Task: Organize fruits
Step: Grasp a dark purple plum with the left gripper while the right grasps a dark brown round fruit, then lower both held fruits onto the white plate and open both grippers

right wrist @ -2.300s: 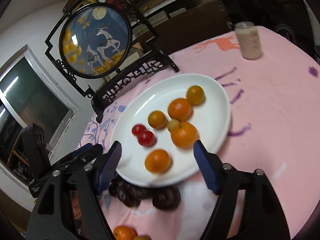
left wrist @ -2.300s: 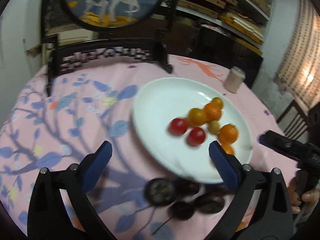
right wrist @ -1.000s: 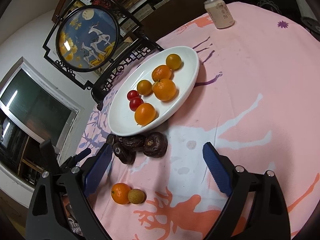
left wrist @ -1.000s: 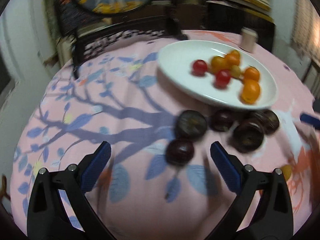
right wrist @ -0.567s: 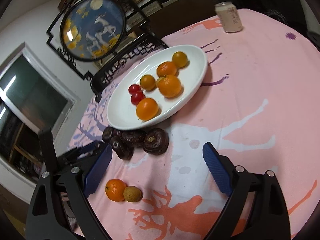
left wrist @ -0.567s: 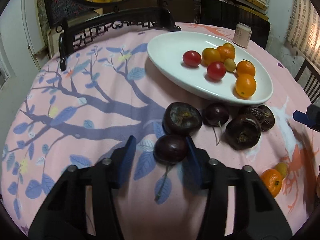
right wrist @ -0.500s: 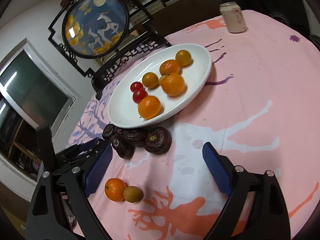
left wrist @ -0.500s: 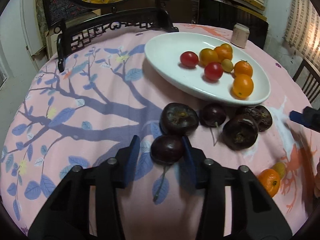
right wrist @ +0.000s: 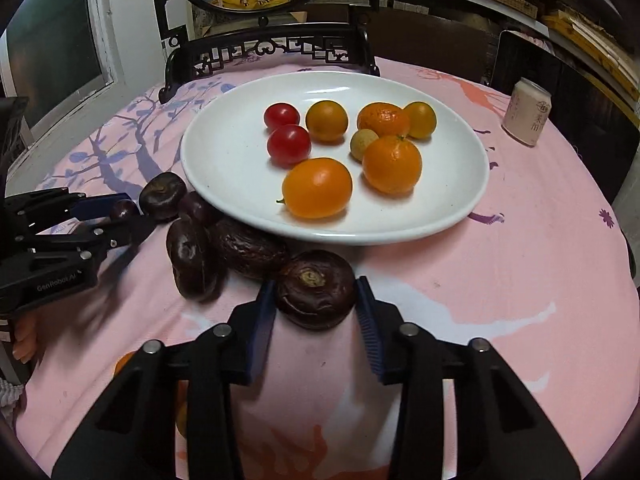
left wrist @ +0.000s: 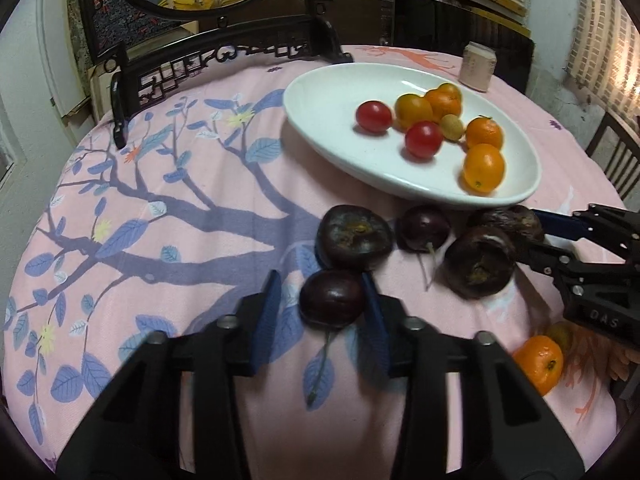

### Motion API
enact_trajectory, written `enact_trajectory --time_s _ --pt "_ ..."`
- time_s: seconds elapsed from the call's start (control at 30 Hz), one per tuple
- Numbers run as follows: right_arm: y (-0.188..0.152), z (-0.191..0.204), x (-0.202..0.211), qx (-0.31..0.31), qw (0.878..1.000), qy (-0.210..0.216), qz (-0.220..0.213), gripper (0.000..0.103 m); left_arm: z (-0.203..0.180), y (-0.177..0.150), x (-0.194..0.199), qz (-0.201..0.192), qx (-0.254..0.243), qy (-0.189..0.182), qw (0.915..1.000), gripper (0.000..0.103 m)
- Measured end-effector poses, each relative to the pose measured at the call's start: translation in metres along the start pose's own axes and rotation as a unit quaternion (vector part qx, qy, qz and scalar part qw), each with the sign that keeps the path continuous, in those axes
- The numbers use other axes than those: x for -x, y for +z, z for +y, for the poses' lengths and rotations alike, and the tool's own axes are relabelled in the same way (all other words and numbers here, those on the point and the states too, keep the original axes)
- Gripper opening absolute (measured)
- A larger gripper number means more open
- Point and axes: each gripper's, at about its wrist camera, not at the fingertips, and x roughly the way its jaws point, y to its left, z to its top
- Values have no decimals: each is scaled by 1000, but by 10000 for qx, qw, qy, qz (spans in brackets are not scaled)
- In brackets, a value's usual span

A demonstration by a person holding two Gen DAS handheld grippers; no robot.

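A white oval plate (left wrist: 328, 128) (right wrist: 224, 160) holds two red tomatoes, several oranges and a small longan. Several dark purple fruits lie on the cloth in front of it. My left gripper (left wrist: 320, 300) is shut on a small dark plum (left wrist: 332, 298) resting on the cloth; it also shows in the right wrist view (right wrist: 124, 210). My right gripper (right wrist: 316, 296) is shut on a wrinkled dark fruit (right wrist: 314, 288) near the plate's front rim, which appears in the left wrist view (left wrist: 516, 220).
A pink flowered cloth (left wrist: 160, 220) covers the round table. An orange (left wrist: 538, 364) and a longan lie loose near the right gripper. A pale can (right wrist: 528, 112) stands at the far right. A carved black stand with a round painted screen (right wrist: 264, 48) stands behind the plate.
My left gripper has closed on the plum. My right gripper has moved in low toward the plate and closed on the wrinkled dark fruit.
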Motion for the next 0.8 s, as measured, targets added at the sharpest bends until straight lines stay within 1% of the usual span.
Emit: enact_trajectory --time_s 0.07,0.17,0.23,0.3,0.37,0.43,0.5,0.6,0.63,0.67,0.7,0.73,0.8 --pt "-4 -6 8 -69 9999 134 -74 40 0 0 8 -161 5 -14 9999 31" --pt "-16 -12 28 -274 9985 432 -204 40 3 2 29 -494 143 -222 9984 31" --pt "-20 -15 46 -400 9967 517 -477 40 3 5 41 -678 181 -364 9969 31" --pt "-15 -17 59 -492 9946 561 -723 40 0 12 47 -796 143 -443 9957 31" --pt "-6 -18 63 -578 9930 575 -856 40 -2 22 47 -825 138 -504 9952 31" --pt "8 -22 61 -683 9913 664 -911 40 -4 37 40 -752 158 -594 9953 31" --pt "23 -23 54 -726 9915 638 -874 40 -11 56 30 -705 159 -529 9960 31" --pt "43 -21 37 -715 9926 590 -788 40 -21 76 10 -582 173 -598 9964 32" --pt "48 -21 28 -758 9919 667 -768 41 -25 79 4 -547 160 -563 9968 45" --pt "51 -23 23 -827 9907 737 -786 45 -27 81 0 -566 163 -498 9970 72" --pt "51 -27 21 -949 9884 830 -846 61 -27 80 -2 -695 208 -358 9967 82" --pt "49 -32 24 -1113 9850 880 -981 65 -26 78 -1 -772 224 -323 9962 87" --pt "45 -41 34 -1194 9812 912 -1213 65 -22 75 0 -763 210 -372 9962 87"
